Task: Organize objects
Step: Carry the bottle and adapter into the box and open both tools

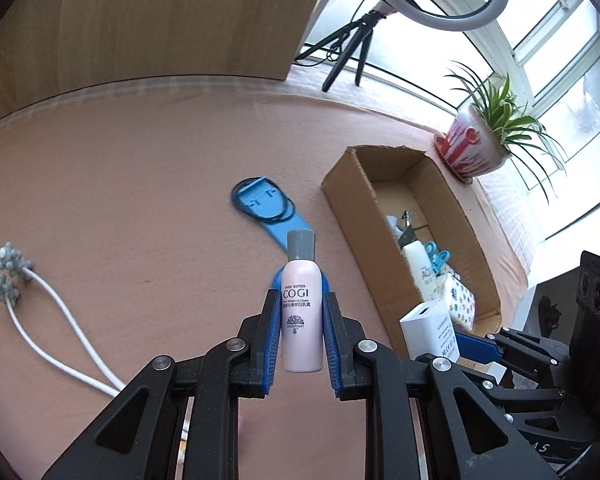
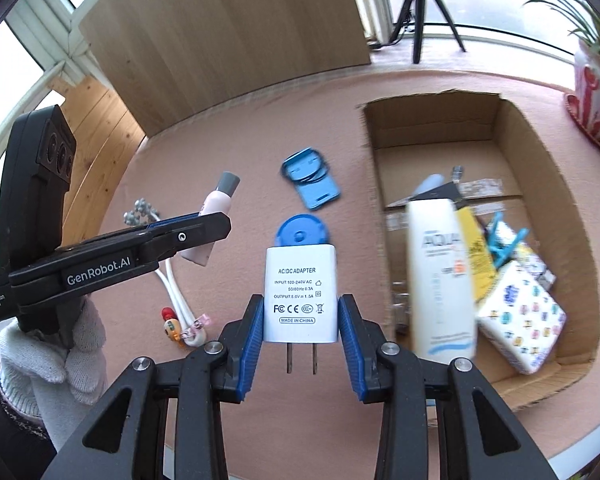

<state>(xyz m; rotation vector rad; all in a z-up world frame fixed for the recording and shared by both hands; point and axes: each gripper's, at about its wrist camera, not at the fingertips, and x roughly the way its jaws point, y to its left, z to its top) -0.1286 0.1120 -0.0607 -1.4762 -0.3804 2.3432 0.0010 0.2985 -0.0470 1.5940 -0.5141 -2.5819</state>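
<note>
Sitting in cardboard box (image 2: pixel 548 148) — white bottle (image 2: pixel 440 280), patterned pouch (image 2: pixel 520 320), blue clips (image 2: pixel 504 240).

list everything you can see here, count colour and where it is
lotion bottle: 1, pink with grey cap, held in left gripper
AC/DC adapter: 1, white, held in right gripper
cardboard box: 1, brown, on the table, right side
white bottle: 1, white, inside the box
patterned pack: 1, white with coloured print, inside the box
blue holder: 1, blue, on the table with a black band
blue disc: 1, blue, on the table behind the adapter
massager: 1, grey heads, white arms, table's left
potted plant: 1, green in red-white pot, by the window
left gripper: 1, black, blue pads
right gripper: 1, black, blue pads
gloved hand: 1, white glove, holding left gripper
</note>
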